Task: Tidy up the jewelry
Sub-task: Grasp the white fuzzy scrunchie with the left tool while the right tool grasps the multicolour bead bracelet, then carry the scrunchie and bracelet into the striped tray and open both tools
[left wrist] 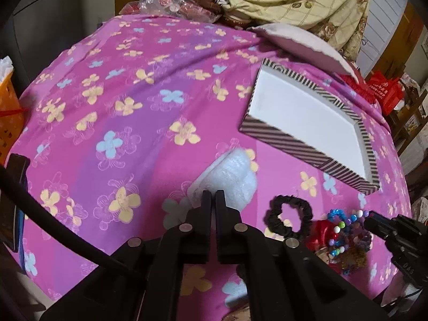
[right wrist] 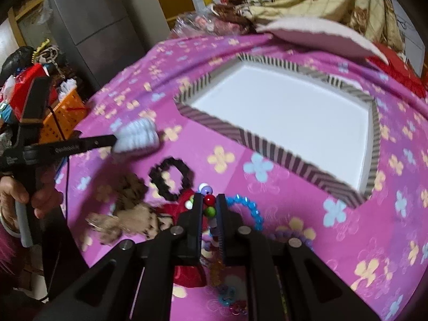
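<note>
My left tongs are pinching a white scrunchie by its near edge, the fingers nearly pressed together on the fabric; from the right wrist view it hangs at their tips, just clear of the pink flowered bedsheet. My right tongs are clamped on a strand of multicoloured beads, which runs down between the fingers and out of sight below. The jewelry pile sits at the near edge of the bed: a black scrunchie, a blue bead bracelet, a red item I cannot identify and a blurred brown fuzzy piece. Beyond it lies the striped box, its white interior bare, with open sheet all around its near side. A pale pillow crowds its far corner. To the left the sheet stretches wide and free up to the orange basket at the bed's edge.
</note>
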Demonstrator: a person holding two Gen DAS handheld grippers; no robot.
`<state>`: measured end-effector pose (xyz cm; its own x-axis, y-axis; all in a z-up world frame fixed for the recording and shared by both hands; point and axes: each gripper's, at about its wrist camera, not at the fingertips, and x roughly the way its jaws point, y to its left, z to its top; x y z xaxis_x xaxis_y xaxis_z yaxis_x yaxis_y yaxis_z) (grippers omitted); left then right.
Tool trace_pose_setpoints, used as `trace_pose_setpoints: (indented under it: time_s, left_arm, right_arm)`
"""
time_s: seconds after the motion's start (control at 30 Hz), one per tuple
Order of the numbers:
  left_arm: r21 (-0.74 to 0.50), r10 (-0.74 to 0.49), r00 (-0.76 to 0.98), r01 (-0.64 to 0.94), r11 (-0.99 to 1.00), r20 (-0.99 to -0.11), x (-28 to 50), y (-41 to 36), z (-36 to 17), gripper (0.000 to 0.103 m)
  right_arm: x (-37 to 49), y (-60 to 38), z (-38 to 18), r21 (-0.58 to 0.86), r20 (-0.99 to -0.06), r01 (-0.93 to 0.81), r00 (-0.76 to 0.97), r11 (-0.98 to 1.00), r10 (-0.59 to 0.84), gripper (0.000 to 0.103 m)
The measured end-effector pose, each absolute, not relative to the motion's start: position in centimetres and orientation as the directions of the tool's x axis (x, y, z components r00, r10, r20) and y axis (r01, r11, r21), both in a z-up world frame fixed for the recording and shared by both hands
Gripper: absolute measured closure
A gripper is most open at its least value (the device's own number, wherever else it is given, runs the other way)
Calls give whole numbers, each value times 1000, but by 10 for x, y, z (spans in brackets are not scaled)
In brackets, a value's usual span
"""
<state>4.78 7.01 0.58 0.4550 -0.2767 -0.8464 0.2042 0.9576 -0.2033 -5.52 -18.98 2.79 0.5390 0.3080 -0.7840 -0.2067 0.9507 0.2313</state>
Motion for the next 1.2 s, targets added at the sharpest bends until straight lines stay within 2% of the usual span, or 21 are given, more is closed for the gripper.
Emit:
trace_pose_setpoints:
  time_s: [0.5, 0.87, 1.03, 1.2]
  left_arm:
    - [-208, -291, 521, 212, 955, -802, 63, 57, 54, 90]
    - [-206, -317, 586, 249, 946, -746, 112, -6, 91, 90]
    - [-212, -310, 578, 232, 949, -755, 142, -32, 74, 90]
    - [-157, -246, 530, 207, 966, -812, 155, -43, 35, 90]
  right_arm:
    - [2, -205, 77, 207, -736, -176, 620, 962, 272, 93]
    - [60, -203, 69, 262, -740, -167, 597, 950, 309, 93]
    - [86, -201, 46, 311, -754, -157, 560, 937, 344, 93]
    - [106, -219, 11, 299, -802, -83, 518, 951, 298, 93]
